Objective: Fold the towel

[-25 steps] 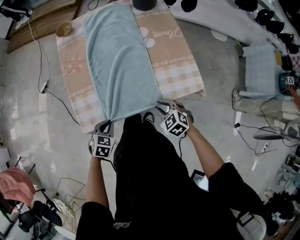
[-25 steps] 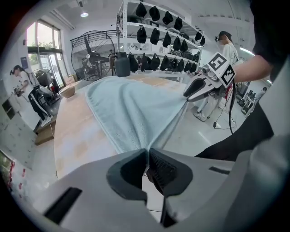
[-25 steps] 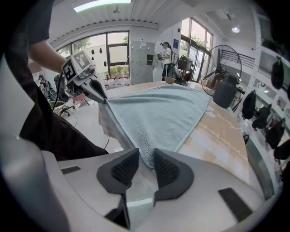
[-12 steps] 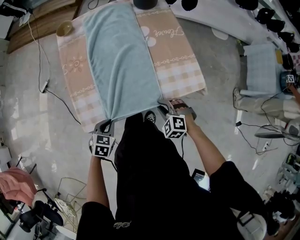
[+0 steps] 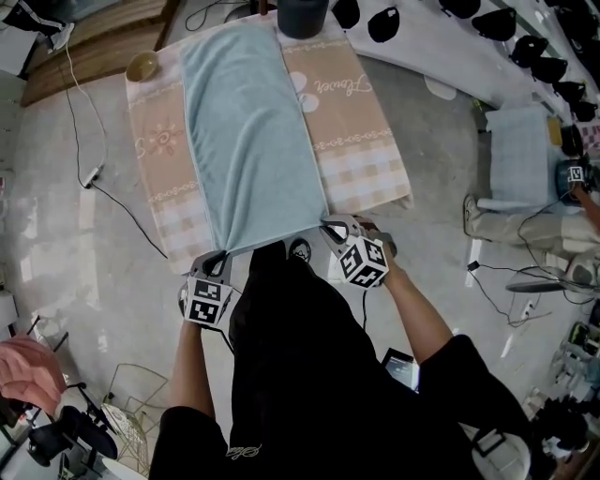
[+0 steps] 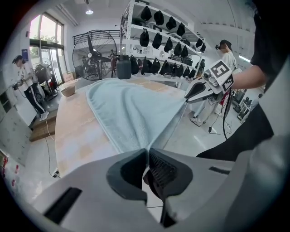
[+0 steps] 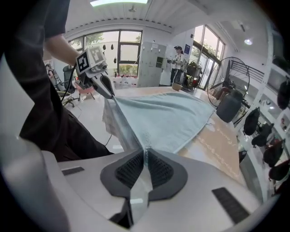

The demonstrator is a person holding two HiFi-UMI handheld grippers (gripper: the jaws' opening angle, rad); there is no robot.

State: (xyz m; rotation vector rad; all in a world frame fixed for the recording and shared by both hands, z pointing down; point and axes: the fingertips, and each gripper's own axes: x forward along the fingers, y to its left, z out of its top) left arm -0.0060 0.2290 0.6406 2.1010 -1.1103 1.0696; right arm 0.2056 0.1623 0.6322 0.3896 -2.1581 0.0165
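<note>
- Here, the left claw (image 6: 147, 152) is pinched nearly shut on one near corner of the towel (image 5: 248, 131), with the fabric running out from between its pads.
- The right claw (image 7: 145, 152) has just been closing and now clamps the other near corner, a strip of towel caught between its ribbed pads.
- Both corners hang just off the near edge of the table (image 5: 159, 202), in front of the person.
- From the claws the pale blue towel stretches away lengthwise down the middle of the table, lying flat on a checked cloth (image 5: 356, 131), its far end near a dark pot (image 5: 302, 14).
- A small bowl (image 5: 142, 66) sits on the far left corner, clear of the towel.
- The towel looks soft, light and limp: it will sag between the grips and drag on the cloth, so I judge the corners the right hold, kept level and taut while they are carried to the far end.
</note>
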